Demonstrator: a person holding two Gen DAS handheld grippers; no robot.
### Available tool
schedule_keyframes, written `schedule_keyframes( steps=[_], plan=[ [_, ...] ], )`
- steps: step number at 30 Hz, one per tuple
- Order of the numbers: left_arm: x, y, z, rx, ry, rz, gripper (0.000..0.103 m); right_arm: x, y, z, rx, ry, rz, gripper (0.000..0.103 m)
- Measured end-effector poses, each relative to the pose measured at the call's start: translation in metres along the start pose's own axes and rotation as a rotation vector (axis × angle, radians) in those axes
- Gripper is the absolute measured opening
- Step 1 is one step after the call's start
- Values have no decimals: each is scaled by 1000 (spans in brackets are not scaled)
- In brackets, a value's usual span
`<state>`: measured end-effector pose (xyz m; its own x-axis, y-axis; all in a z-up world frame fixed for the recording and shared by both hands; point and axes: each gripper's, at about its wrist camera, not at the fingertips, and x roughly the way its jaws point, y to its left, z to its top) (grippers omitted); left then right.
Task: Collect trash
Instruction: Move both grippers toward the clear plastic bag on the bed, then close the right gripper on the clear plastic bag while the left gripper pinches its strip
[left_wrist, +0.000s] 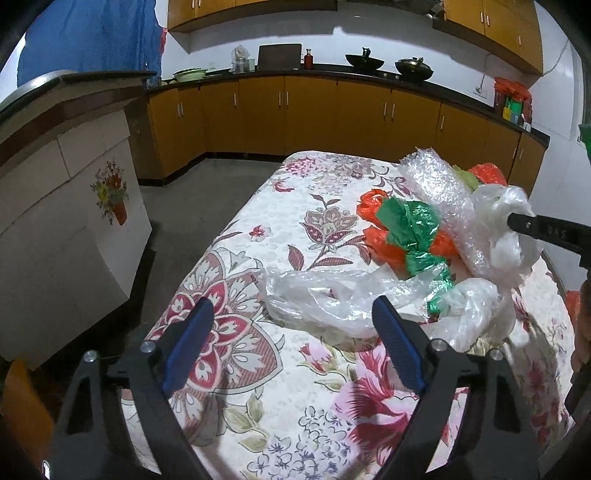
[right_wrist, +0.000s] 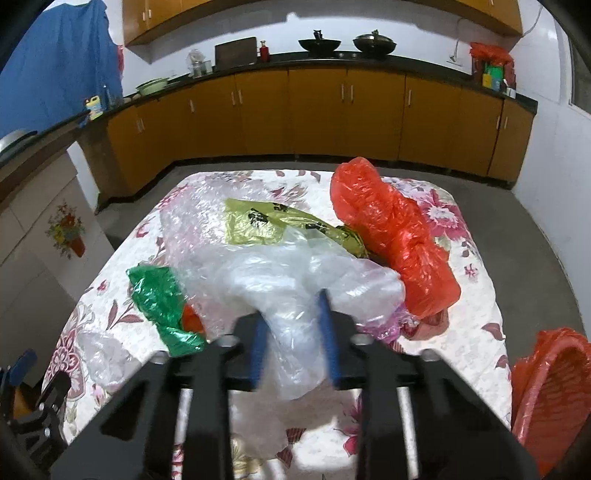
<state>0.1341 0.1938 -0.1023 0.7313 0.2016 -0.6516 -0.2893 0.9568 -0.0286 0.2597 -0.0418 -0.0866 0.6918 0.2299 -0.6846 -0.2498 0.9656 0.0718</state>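
Observation:
A heap of plastic trash lies on the floral tablecloth (left_wrist: 258, 221): bubble wrap (right_wrist: 192, 221), a yellow-green bag (right_wrist: 266, 221), a red bag (right_wrist: 388, 236), green foil (right_wrist: 159, 291) and a crumpled clear bag (right_wrist: 291, 273). My right gripper (right_wrist: 291, 321) is shut on that clear bag, which bulges out between the blue pads. In the left wrist view the right gripper's tip (left_wrist: 517, 221) pinches the same whitish plastic. My left gripper (left_wrist: 291, 310) is open and low over the cloth. A second flat clear bag (left_wrist: 321, 291) lies just ahead of its fingertips, apart from the pads.
A red woven basket (right_wrist: 550, 387) stands off the table's right edge. A white tiled counter (left_wrist: 66, 221) with a flower sticker is close on the left. Orange cabinets (left_wrist: 314, 110) line the far wall across a grey floor.

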Motion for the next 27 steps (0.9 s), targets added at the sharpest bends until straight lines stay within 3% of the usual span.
schedule_keyframes(
  steps=[4,12,18,21,23,25,27],
  plan=[
    [4,1,1,-7,9,-12,81,-13,-2,-3,11,-37,19,9],
    [17,0,13,10,9,7,78,-52,-11,-10,28,-114,20,8],
    [48,-2,16,55,82,34,65,-63,-17,-15,36,-117,13,8],
    [63,0,12,50,141,21,55,-63,-21,-18,45,-107,10,8],
    [72,0,7,48,177,8,43,-65,-21,-21,49,-104,9,8],
    [75,-1,3,52,172,5,40,-66,-23,-24,48,-101,4,8],
    [74,-3,3,72,161,5,30,-68,-23,-26,47,-101,-2,8]
  ],
)
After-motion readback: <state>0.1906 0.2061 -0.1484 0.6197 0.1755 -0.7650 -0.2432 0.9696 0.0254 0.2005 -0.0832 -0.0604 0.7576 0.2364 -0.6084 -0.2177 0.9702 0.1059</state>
